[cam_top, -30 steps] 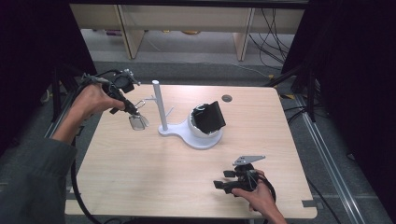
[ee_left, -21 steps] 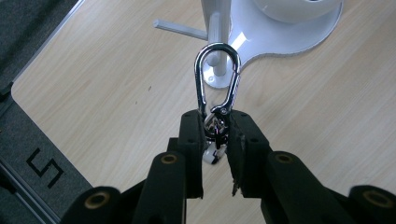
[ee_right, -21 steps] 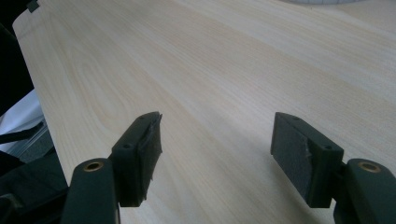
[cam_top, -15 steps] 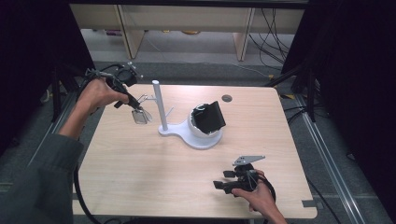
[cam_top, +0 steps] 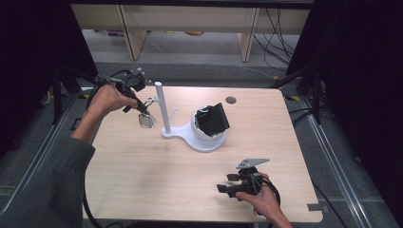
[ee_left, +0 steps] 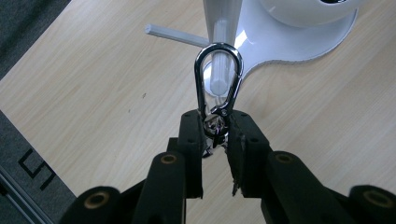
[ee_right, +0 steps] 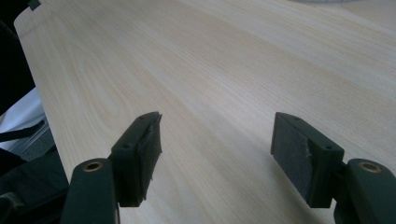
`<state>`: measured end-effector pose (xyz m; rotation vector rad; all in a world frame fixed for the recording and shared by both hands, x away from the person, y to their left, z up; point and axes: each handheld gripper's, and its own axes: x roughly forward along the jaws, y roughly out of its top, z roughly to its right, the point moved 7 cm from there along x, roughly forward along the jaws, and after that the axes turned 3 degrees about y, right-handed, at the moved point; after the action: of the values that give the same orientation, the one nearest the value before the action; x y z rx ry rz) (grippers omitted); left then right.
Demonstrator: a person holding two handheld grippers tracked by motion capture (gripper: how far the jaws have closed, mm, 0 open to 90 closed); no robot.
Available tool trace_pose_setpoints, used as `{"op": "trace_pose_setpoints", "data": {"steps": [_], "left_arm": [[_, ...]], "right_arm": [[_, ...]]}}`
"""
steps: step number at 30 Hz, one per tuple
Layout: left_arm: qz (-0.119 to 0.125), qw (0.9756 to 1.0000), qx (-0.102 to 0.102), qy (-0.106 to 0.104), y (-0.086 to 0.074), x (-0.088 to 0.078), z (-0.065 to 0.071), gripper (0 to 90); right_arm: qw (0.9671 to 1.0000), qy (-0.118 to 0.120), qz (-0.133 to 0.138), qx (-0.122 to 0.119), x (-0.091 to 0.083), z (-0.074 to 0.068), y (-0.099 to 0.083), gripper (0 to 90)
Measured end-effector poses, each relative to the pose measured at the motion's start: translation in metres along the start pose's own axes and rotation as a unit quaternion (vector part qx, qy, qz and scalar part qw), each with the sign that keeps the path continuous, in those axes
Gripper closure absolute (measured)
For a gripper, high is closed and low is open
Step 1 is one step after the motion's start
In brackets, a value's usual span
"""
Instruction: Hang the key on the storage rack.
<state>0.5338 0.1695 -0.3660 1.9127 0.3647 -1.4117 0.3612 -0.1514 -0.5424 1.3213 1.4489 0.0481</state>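
At the frame's upper left, the left hand-held gripper [ee_left: 215, 140] clamps a carabiner [ee_left: 218, 77] just before the stand's peg [ee_left: 219, 77]; hooking seems the step, needing a forward slide. The right hand-held gripper [ee_right: 217, 154] rests apart on the counter [cam_top: 157, 180].

My left gripper [ee_left: 215, 140] has the white stand's post [cam_top: 161, 107] and side peg [ee_left: 175, 35] right ahead, blocking forward passage. Bare table [cam_top: 157, 175] lies open around my right gripper [ee_right: 217, 154].

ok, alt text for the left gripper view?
Black tongs pinch the base of a silver carabiner, its loop held up in front of a white stand's peg. Below lies a light wood table.
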Motion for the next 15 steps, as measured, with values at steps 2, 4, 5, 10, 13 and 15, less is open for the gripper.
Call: {"op": "trace_pose_setpoints", "data": {"steps": [2,4,5,10,13,15], "left_arm": [[0.003,1.0,0.002,0.001,0.001,0.002,-0.001,75.4],[0.008,1.0,-0.004,-0.003,0.0,0.007,0.001,75.3],[0.008,1.0,0.0,-0.003,0.0,0.008,0.0,75.2],[0.02,0.9998,-0.001,-0.004,0.001,0.013,-0.003,74.9],[0.025,0.9996,-0.011,0.0,0.003,0.014,-0.003,74.7],[0.024,0.9997,-0.009,0.0,0.003,0.015,-0.003,74.3]], "right_arm": [[1.0,0.0,0.0,-0.001,0.0,0.0,0.0,33.9],[1.0,-0.003,-0.003,0.007,0.0,0.0,-0.001,33.8],[1.0,-0.001,-0.001,0.0,0.0,0.001,0.0,33.8],[0.9999,0.001,-0.005,0.012,0.0,-0.001,-0.001,33.8],[1.0,-0.002,-0.003,0.001,0.0,0.001,-0.001,33.8],[1.0,0.0,-0.003,0.001,0.001,0.001,-0.001,33.7]]}}
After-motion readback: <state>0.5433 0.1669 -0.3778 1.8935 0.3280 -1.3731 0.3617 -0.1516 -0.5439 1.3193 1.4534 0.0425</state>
